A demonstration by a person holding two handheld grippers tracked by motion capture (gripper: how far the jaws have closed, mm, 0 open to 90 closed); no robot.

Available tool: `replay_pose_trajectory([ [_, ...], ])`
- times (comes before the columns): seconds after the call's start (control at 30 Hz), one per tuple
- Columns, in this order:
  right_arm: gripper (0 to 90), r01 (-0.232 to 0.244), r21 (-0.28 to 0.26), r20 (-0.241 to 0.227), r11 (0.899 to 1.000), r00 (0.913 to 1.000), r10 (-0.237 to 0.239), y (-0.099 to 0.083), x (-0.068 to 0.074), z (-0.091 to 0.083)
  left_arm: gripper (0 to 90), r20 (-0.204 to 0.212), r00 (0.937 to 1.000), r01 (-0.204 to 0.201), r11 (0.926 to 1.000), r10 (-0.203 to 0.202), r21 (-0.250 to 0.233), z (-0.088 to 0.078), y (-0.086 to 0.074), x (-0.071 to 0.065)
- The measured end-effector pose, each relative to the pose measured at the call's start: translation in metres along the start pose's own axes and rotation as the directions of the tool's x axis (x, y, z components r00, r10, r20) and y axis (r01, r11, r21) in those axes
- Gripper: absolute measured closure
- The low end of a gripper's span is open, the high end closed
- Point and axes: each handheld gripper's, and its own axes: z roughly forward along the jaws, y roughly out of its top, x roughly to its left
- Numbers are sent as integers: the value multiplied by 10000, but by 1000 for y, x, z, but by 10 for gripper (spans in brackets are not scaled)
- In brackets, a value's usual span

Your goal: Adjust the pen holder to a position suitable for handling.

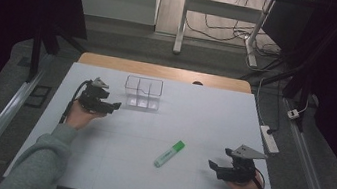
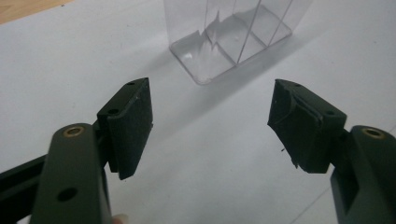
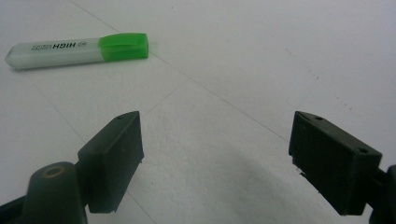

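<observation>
A person sat at a white table [image 1: 204,115] with a black two-jaw gripper in each hand. The left gripper [image 1: 115,107] rested toward the far left of the table, its jaws spread wide and empty, aimed at a clear plastic organiser box with inner dividers [image 1: 143,92] that stood just beside it. In the left gripper view the same box [image 2: 231,39] sat a little beyond the open jaws, upright on the table.

The right gripper [image 1: 215,166] lay near the front right edge, jaws likewise wide apart and holding nothing. A green-capped highlighter pen with a pale translucent barrel [image 1: 169,154] lay flat on the table between the two hands, nearer the right gripper but apart from it. In the right gripper view the pen [image 3: 77,49] lay ahead and off to the left of the jaws, not lined up between them.

The likely job was lifting the pen into the box. The risks, as judged from here: the pen was off the jaws' line, so closing without turning would miss or nudge it; the smooth rounded barrel could roll or squirt from the pads; and the light, hard-to-see box could tip or slide if bumped.
</observation>
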Motion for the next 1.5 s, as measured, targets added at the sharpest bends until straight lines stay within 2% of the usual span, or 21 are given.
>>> replay_pose_trajectory([
  [0.23,170,37,89,-5,10000,10000,-37,0,0,1,334,-73,9992,403,9992,-403,-46,10,7,9],
  [0.33,173,32,99,-9,9999,10000,-32,0,0,2,359,-224,9992,316,9995,-317,-26,14,10,10],
  [0.6,176,27,174,-49,9998,10000,-26,-1,0,2,421,-415,9982,447,9989,-439,168,27,17,16],
  [0.7,177,31,188,-68,9998,10000,-30,-1,0,3,465,-417,9977,543,9985,-540,55,29,18,18],
  [0.93,180,29,249,-47,9997,10000,-28,-2,0,3,631,-318,9966,756,9971,-758,-86,34,19,22],
  [0.97,181,44,262,-50,9996,10000,-43,-2,0,3,714,-276,9965,789,9968,-792,-108,34,19,24],
  [1.13,182,54,292,-61,9996,10000,-52,-2,0,3,883,-98,9966,815,9966,-816,-87,36,23,25],
  [1.23,183,44,295,-71,9996,10000,-42,-2,0,3,891,97,9961,874,9961,-873,-139,38,25,26],
  [1.4,184,50,315,-74,9995,10000,-48,-2,0,4,891,100,9969,776,9969,-775,-143,41,28,25],
  [1.5,187,36,338,-38,9994,10000,-35,-2,-1,4,891,219,9954,934,9955,-931,-151,45,30,28],
])
